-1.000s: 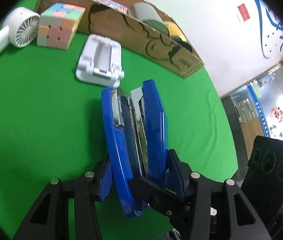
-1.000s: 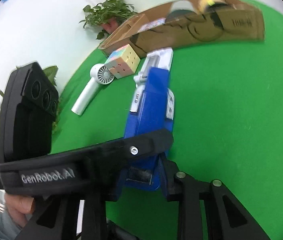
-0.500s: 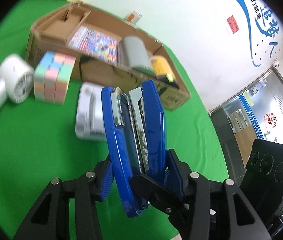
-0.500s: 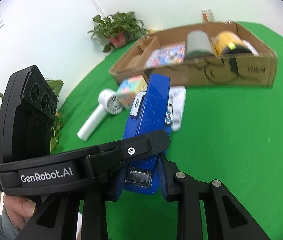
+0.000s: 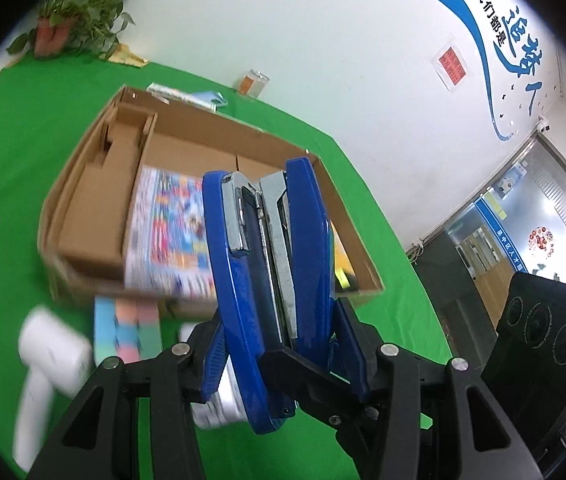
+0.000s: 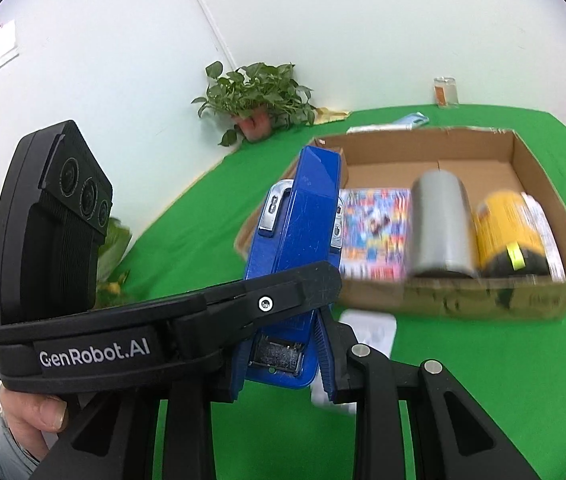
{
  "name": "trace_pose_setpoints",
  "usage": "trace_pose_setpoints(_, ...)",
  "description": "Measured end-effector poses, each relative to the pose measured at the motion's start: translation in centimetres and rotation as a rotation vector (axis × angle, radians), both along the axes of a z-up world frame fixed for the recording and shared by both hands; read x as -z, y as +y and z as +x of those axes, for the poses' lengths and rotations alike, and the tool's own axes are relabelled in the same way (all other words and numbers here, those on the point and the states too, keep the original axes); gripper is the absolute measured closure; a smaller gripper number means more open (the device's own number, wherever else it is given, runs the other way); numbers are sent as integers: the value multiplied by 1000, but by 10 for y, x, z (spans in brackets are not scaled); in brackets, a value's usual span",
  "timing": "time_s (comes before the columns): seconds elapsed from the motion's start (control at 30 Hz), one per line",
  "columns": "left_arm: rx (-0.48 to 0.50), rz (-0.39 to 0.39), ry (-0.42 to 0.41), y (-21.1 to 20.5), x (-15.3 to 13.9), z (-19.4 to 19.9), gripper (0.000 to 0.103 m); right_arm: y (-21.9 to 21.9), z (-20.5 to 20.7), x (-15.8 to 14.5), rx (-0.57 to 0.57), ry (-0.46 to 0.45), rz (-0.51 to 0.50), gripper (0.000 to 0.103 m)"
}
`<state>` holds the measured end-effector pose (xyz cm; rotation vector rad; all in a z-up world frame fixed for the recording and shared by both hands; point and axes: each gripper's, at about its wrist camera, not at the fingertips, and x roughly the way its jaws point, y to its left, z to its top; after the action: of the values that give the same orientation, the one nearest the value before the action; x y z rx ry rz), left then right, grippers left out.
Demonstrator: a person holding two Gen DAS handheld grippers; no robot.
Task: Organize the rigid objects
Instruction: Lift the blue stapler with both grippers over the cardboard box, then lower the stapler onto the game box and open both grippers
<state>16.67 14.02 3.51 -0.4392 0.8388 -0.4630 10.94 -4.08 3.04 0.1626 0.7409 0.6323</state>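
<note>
— What is hidden or hard to make out?

— The foreground of the left wrist view is blurred: a pastel cube (image 5: 127, 330) and a white handheld fan (image 5: 49, 364) are only roughly made out, and a white item below the stapler is mostly covered. Part of the cardboard box (image 5: 83, 184) is masked by the blue stapler (image 5: 271, 280).

— And the surface and room?

— A green cloth (image 6: 483, 380) is spread over the table, a white wall is seen behind, and a potted plant (image 6: 257, 100) is set at the far edge. In the box, a colourful booklet (image 6: 375, 232), a grey cylinder (image 6: 443, 226) and a yellow container (image 6: 509, 228) are laid side by side.

— Where is the stapler relative to the tongs?

— It is carried clear of the cloth, in front of the box, and is clamped from both sides: the left gripper (image 5: 279, 344) is pinched across its two blue halves, and the right gripper (image 6: 283, 354) is closed on its rear end, where the other tool's finger is crossed over it. A hand (image 6: 31, 408) is seen at the lower left.
</note>
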Motion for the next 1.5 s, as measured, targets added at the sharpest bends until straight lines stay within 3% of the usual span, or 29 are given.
trace_pose_setpoints(0.2, 12, -1, 57, 20, 4, 56, 55, 29, 62, -8, 13, 41, -2, 76)
trace_pose_setpoints(0.43, 17, 15, 159, 30, 40, 97, 55, 48, 126, 29, 19, 145, 19, 76)
trace_pose_setpoints(0.67, 21, 29, 241, 33, 71, 114, 55, 56, 149, 73, 25, 197, -11, 76)
trace_pose_setpoints(0.9, 20, 16, 274, 35, 70, 115, 57, 51, 155, 92, 65, 212, -9, 75)
trace_pose_setpoints(1.0, -32, 70, 230, 42, 60, 112, 55, 53, 150, 92, 66, 203, -25, 75)
trace_pose_setpoints(1.13, -67, 74, 188, 55, 50, 105, 55, 60, 147, 91, 74, 209, -35, 74)
trace_pose_setpoints(1.4, -62, 109, 120, 57, 44, 108, 57, 69, 142, 91, 184, 159, -101, 79)
trace_pose_setpoints(1.5, -68, 131, 93, 54, 39, 103, 57, 73, 142, 95, 169, 175, -117, 77)
